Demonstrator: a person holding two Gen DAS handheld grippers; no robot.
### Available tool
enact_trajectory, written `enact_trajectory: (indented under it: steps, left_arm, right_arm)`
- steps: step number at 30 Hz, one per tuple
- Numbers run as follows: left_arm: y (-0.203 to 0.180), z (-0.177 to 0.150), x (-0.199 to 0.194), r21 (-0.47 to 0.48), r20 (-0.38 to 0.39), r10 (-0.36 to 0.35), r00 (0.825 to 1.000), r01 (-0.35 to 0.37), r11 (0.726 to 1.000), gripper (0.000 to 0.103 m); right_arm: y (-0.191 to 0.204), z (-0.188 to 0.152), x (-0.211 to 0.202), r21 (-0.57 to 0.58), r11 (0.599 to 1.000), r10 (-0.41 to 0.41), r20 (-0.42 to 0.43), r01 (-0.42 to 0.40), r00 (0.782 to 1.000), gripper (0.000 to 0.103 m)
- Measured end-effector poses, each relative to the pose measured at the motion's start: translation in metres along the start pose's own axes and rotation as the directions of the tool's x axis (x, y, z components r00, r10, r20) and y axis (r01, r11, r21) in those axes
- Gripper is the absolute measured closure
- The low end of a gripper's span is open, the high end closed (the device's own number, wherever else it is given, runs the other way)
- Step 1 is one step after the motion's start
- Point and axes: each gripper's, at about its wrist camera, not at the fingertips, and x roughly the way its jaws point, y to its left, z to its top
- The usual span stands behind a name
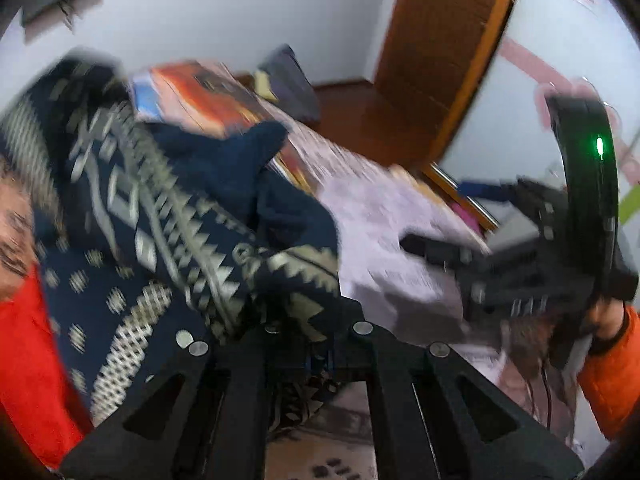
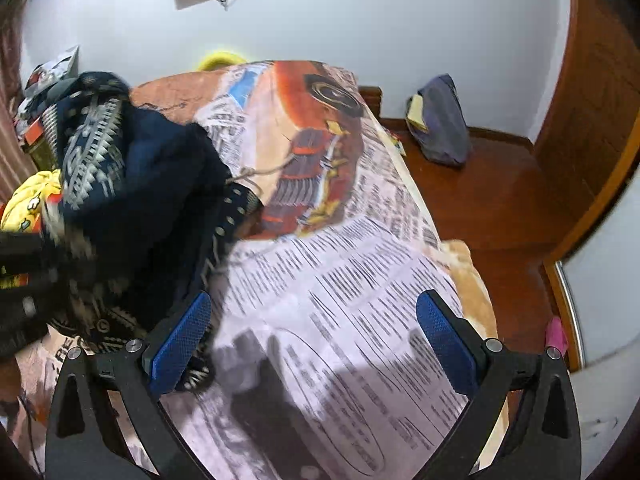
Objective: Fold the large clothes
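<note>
Left wrist: left tool (image 1: 316, 344) clamps sweater (image 1: 168, 220); right tool (image 2: 314, 344) empty beside it.

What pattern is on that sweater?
Navy sweater with cream zigzag and diamond bands; clearest in the left wrist view.

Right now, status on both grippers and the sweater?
Left gripper shut on the navy patterned sweater. Right gripper open, empty, over the printed bedspread. Nothing blocking.

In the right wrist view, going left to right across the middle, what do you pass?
Yellow garment → navy patterned sweater → newspaper-print bedspread → purple bag on the floor → wooden door.
</note>
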Motion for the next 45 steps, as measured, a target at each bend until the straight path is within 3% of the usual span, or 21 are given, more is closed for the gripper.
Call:
enact_trajectory:
  steps: [6, 9, 14, 16, 18, 22, 24, 28, 31, 34, 37, 39, 45]
  left_arm:
    - [0.004, -0.035, 0.01, -0.049, -0.063, -0.143, 0.988, 0.14, 0.989, 0.1]
    - [-0.002, -0.048, 0.009, 0.012, -0.069, -0.115, 0.991, 0.116, 0.993, 0.1]
    - [-0.007, -0.06, 0.019, -0.01, -0.083, -0.079, 0.993, 0.079, 0.997, 0.1]
    - [-0.013, -0.059, 0.017, 0.006, -0.072, -0.054, 0.996, 0.055, 0.998, 0.092]
    - [-0.022, -0.057, 0.017, 0.021, -0.084, -0.035, 0.996, 0.037, 0.999, 0.07]
    - [-0.041, -0.06, -0.008, 0.042, -0.08, 0.03, 0.996, -0.026, 0.999, 0.061]
    - [-0.043, -0.066, -0.03, 0.035, -0.065, 0.049, 0.997, -0.047, 0.998, 0.049]
    - [-0.022, -0.072, -0.085, -0.007, 0.023, 0.106, 0.994, -0.106, 0.994, 0.045]
    - [0.002, -0.073, -0.119, -0.063, 0.076, 0.18, 0.981, -0.175, 0.982, 0.035]
    - [0.039, -0.074, -0.146, -0.117, 0.108, 0.308, 0.945, -0.295, 0.948, 0.032]
    - [0.067, -0.071, -0.148, -0.17, 0.101, 0.39, 0.915, -0.37, 0.913, 0.031]
    - [0.089, -0.073, -0.146, -0.213, 0.089, 0.393, 0.915, -0.368, 0.905, 0.031]
    - [0.124, -0.066, -0.11, -0.313, 0.051, 0.312, 0.949, -0.282, 0.907, 0.031]
  right_arm:
    - [-0.005, -0.006, -0.004, 0.0, 1.0, -0.009, -0.008, 0.009, 1.0, 0.002]
    - [-0.005, -0.005, -0.009, 0.0, 1.0, -0.007, 0.004, 0.007, 1.0, 0.002]
    - [0.002, 0.0, -0.028, -0.008, 1.0, 0.024, 0.043, -0.023, 0.999, 0.002]
    - [0.006, 0.002, -0.036, -0.021, 1.0, 0.024, 0.061, -0.023, 0.998, 0.002]
    - [0.01, 0.003, -0.041, -0.031, 0.999, 0.018, 0.067, -0.016, 0.998, 0.002]
    - [0.017, 0.003, -0.051, -0.03, 0.999, 0.036, 0.071, -0.034, 0.997, 0.002]
    - [0.02, 0.002, -0.059, -0.023, 0.997, 0.068, 0.075, -0.067, 0.995, 0.002]
    - [0.035, 0.004, -0.068, -0.042, 0.992, 0.121, 0.08, -0.118, 0.99, 0.001]
    - [0.058, 0.009, -0.068, -0.087, 0.985, 0.155, 0.084, -0.148, 0.984, 0.001]
    - [0.083, 0.017, -0.062, -0.133, 0.976, 0.182, 0.085, -0.169, 0.98, 0.001]
    - [0.113, 0.028, -0.044, -0.178, 0.965, 0.205, 0.067, -0.191, 0.977, 0.001]
    - [0.129, 0.034, -0.028, -0.199, 0.958, 0.219, 0.049, -0.205, 0.974, 0.001]
    - [0.154, 0.047, 0.038, -0.242, 0.952, 0.176, -0.071, -0.188, 0.982, 0.002]
